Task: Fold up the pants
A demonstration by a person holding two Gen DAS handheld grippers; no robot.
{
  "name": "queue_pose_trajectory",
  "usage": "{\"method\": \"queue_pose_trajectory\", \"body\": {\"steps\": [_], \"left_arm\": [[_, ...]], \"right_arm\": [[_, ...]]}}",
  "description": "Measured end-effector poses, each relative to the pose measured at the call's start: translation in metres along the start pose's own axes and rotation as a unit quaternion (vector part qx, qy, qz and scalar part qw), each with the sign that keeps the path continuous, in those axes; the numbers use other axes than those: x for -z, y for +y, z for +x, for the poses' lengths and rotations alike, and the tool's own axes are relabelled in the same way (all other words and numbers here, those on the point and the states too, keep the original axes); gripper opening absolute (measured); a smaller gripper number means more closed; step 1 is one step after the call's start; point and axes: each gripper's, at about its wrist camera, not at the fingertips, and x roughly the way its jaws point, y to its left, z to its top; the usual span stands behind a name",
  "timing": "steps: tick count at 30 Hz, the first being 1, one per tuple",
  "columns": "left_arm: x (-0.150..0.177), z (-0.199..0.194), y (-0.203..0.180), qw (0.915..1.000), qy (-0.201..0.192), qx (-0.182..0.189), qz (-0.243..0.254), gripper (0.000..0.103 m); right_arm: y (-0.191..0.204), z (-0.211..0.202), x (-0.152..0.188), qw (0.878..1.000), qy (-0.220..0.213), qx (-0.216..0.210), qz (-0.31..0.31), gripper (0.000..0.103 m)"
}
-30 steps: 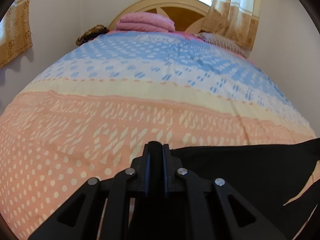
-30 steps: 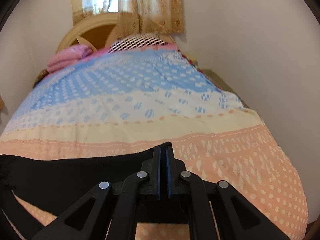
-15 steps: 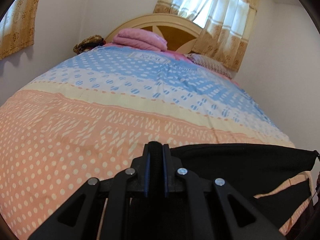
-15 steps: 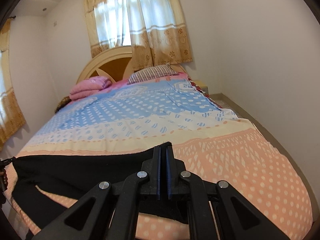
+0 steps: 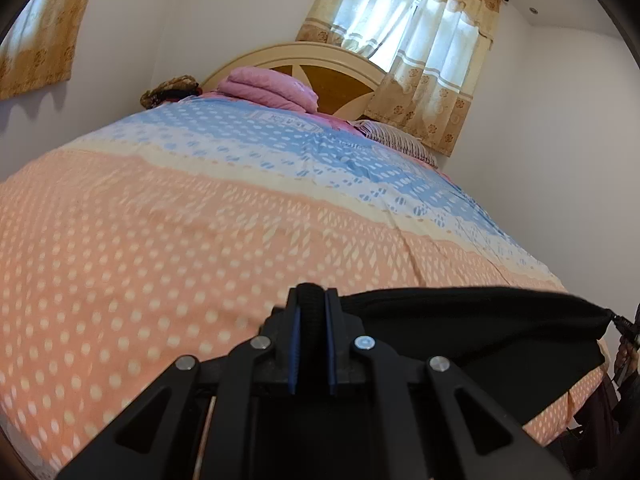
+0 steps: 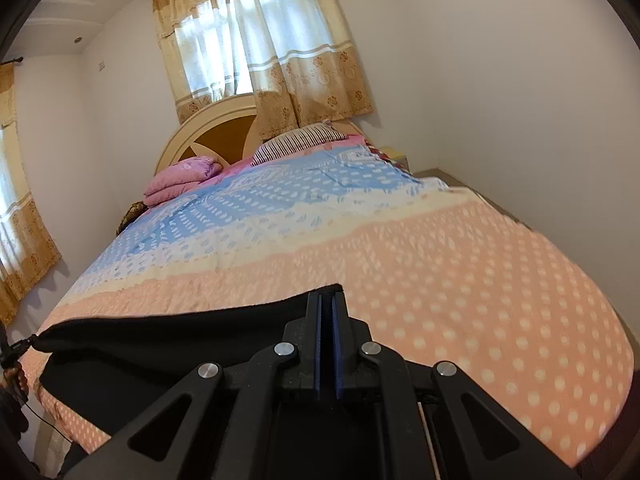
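Both claws have swung back toward the foot of the bed since a second ago; more wall, window and ceiling now show in each view, and the pants edge between them has pulled out straighter.

Left claw (image 5: pixel 312 300) is clamped tight on the black pants (image 5: pixel 480 332), fabric bunched between the blue pads; right claw (image 6: pixel 330 300) is likewise pinched closed on the pants (image 6: pixel 180 336) at the opposite corner; the right claw shows at the far right edge of the left view, gripping the far corner there.

Pants hang as a taut black band stretched between the two claws, top edge nearly straight, lower part draping over the near end of the bed; they sit above the orange dotted part of the bedspread (image 5: pixel 160 240).

Further out: blue and cream bands of the bedspread; folded pink blanket (image 5: pixel 272 88) and striped pillow (image 6: pixel 300 140) at the head; curved headboard (image 5: pixel 320 56) behind them; curtained window (image 6: pixel 256 40) above it; plain white walls on both sides.
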Motion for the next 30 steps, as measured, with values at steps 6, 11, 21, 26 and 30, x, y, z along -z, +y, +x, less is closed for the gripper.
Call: {"method": "queue_pose_trajectory", "body": {"steps": [6,11,21,26,30], "left_arm": [[0.025,-0.009,0.006,1.0,0.006,-0.001,0.007,0.011],[0.045,-0.013,0.005,0.9991,0.0,-0.012,0.04,0.012],[0.064,-0.022,0.003,0.9918,0.0,-0.045,0.119,0.025],[0.075,-0.038,0.016,0.9891,-0.001,-0.076,0.126,0.039],[0.082,-0.049,0.038,0.9884,0.0,-0.111,0.104,0.04]], "right_arm": [[-0.01,-0.006,0.025,1.0,0.021,0.01,0.008,0.004],[-0.02,-0.007,0.042,0.999,0.039,0.022,0.017,0.004],[-0.035,-0.013,0.055,0.997,0.044,0.05,0.03,0.004],[-0.04,-0.013,0.059,0.997,0.057,0.047,0.037,0.005],[-0.041,-0.021,0.061,0.996,0.053,0.058,0.044,0.024]]}}
